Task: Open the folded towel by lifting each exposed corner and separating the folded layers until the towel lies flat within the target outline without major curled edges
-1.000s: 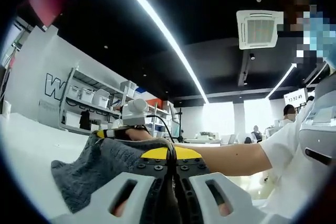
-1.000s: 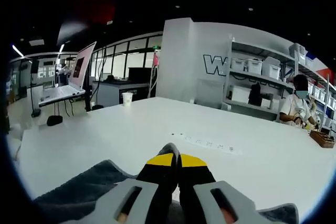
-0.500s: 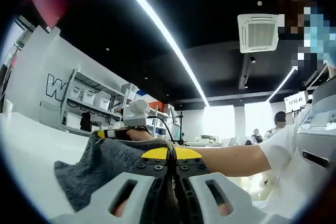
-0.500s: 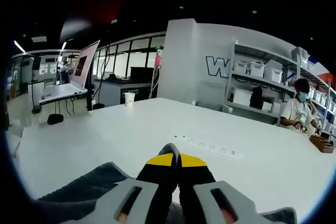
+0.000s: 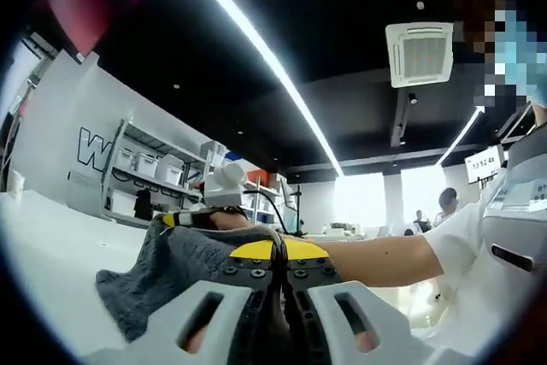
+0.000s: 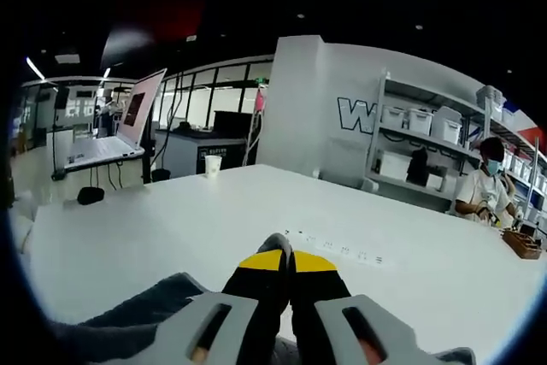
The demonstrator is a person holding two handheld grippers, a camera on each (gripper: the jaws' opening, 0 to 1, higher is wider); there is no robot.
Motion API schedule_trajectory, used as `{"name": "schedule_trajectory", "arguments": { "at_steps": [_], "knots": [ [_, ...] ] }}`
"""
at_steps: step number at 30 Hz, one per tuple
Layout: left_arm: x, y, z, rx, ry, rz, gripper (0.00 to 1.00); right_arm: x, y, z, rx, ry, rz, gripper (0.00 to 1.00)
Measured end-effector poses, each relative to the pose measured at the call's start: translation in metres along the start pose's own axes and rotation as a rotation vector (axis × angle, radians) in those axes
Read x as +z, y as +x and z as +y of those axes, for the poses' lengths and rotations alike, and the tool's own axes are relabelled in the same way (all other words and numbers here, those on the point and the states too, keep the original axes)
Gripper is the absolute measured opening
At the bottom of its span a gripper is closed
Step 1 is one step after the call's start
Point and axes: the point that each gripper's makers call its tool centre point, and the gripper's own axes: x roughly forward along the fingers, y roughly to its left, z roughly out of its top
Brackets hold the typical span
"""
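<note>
Little legible lettering
Large dark "W" painted on the far white wall [image 6: 359, 114] beside the shelving, remaining letters hidden; small print row on the tabletop [image 6: 128, 228] and digits on a far hanging screen [image 5: 483, 162] too blurred to read.

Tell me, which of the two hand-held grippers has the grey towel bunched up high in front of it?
The left hand-held gripper: the towel rises beside its shut jaws. At the right hand-held gripper the towel lies low, near the table.

Towel [image 5: 162, 275]: dark grey, nubbly knit, bunched and raised off white table, draped in folds, one rounded lobe hanging down at left. In right gripper view, towel [image 6: 128, 322] edge spreads low across table surface.
</note>
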Motion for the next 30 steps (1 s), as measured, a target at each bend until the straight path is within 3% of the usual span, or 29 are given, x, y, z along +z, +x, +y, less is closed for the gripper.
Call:
{"name": "schedule_trajectory", "arguments": {
  "at_steps": [20, 30],
  "knots": [
    [0.022, -0.016, 0.011, 0.021, 0.035, -0.031, 0.00, 0.024, 0.002, 0.027, 0.016, -0.033, -0.030, 0.00],
    [0.030, -0.019, 0.014, 0.030, 0.056, -0.032, 0.00, 0.035, 0.008, 0.027, 0.023, -0.042, -0.040, 0.00]
  ]
}}
